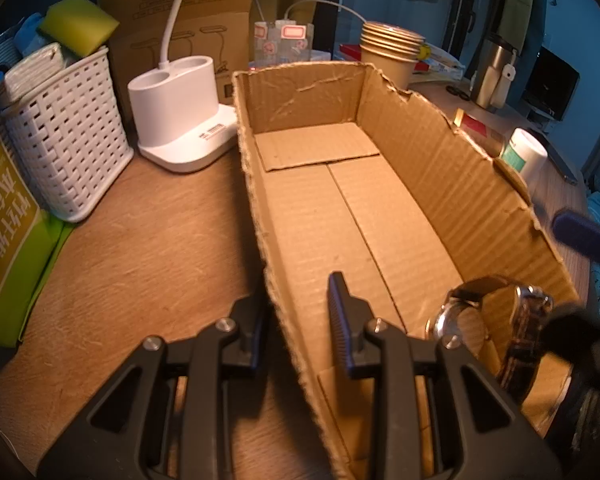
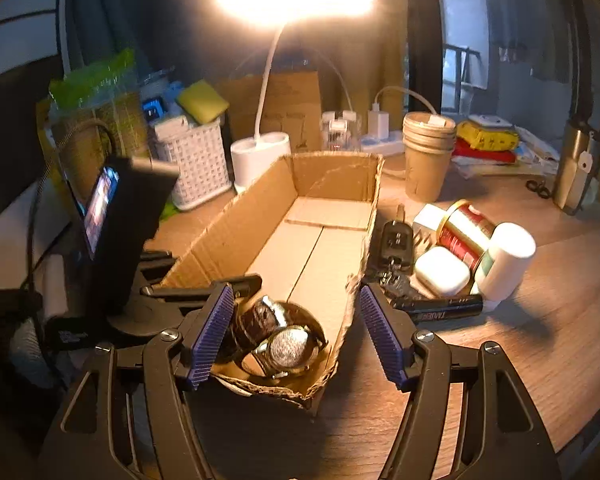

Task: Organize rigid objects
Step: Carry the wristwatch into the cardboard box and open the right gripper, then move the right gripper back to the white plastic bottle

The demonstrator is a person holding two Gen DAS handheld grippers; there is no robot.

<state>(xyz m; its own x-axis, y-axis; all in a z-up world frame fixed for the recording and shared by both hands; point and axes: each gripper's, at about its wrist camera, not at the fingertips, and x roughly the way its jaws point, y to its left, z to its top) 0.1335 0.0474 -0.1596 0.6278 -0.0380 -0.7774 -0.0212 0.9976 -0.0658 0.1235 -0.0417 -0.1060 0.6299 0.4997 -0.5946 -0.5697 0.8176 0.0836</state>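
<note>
- One wristwatch (image 2: 284, 344) lies inside the near end of the open cardboard box (image 2: 320, 184), on its floor, free of both grippers.
- Right gripper (image 2: 296, 336) stands apart over that near end, one ribbed pad inside the box beside the watch, the other outside the right wall.
- Left gripper (image 1: 296, 320) is clamped on the box's left wall.
- Right of the box, on the wooden surface (image 2: 520, 340): car key (image 2: 396, 240), white earbud case (image 2: 442, 270), red tin (image 2: 466, 236), white bottle (image 2: 506, 258), black battery (image 2: 440, 308).
</note>
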